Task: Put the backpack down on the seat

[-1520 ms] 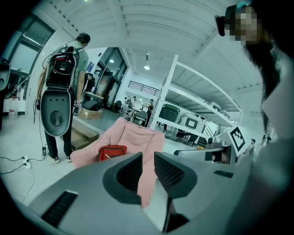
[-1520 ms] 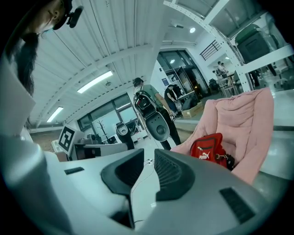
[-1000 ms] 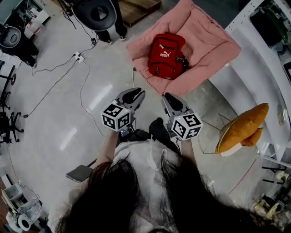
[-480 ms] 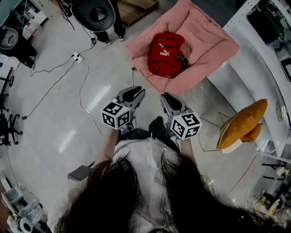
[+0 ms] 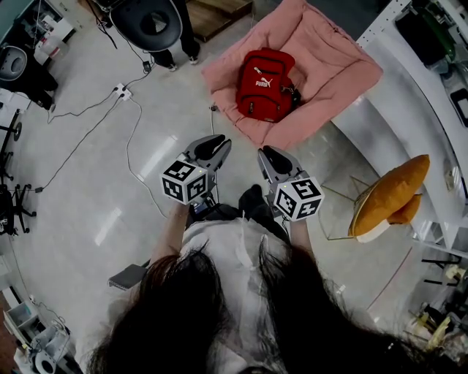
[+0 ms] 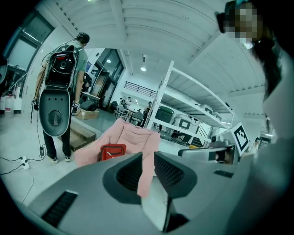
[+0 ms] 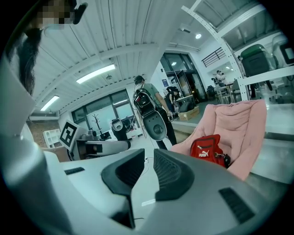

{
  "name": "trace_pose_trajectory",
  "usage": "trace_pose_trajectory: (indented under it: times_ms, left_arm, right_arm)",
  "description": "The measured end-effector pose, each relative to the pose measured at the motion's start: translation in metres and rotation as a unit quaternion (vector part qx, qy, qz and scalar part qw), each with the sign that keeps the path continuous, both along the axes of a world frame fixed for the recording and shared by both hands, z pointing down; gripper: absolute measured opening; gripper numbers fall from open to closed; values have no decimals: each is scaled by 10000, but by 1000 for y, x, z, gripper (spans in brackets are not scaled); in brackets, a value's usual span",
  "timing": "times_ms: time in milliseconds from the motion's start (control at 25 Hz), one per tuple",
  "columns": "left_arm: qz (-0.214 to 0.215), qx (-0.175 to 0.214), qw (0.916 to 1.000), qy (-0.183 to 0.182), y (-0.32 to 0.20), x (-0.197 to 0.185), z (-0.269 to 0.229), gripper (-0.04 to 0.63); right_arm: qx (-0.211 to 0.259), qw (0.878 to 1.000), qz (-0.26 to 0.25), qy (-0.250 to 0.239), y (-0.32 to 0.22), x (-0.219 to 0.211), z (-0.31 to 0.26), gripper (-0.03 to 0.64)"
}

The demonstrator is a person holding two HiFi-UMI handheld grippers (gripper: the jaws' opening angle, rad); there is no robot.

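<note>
hovering side by side over the pale floor (image 5: 88,190), the left gripper (image 5: 217,143) and the right gripper (image 5: 268,153) are pointing toward the pink seat (image 5: 333,62). the left jaws are standing narrowly apart and are gripping nothing; only the far-off seat is showing through the gap. the right jaws are sitting closer together, leaving a slim slit with bare floor behind it, and are likewise holding nothing. the red backpack (image 5: 265,85) is lying on the seat's cushion, its white logo facing up, well apart from both grippers. a person (image 5: 153,22) wearing a dark rig is standing beyond the seat's left corner. cables (image 5: 128,139) are trailing across the floor to the left, and an orange cushion (image 5: 387,196) is resting on a wire chair to the right.
</note>
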State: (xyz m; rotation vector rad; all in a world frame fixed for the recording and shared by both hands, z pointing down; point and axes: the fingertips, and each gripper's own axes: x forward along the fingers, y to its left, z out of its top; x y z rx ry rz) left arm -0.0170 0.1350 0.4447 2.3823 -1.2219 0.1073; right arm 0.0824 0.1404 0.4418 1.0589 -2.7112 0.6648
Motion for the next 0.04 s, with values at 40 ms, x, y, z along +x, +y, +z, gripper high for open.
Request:
trace_pose_trajectory:
  times_ms: [40]
  left_arm:
    - [-8, 4, 10000, -6, -2, 0, 0, 89]
  right_arm:
    - [5, 10000, 5, 4, -1, 1, 0, 72]
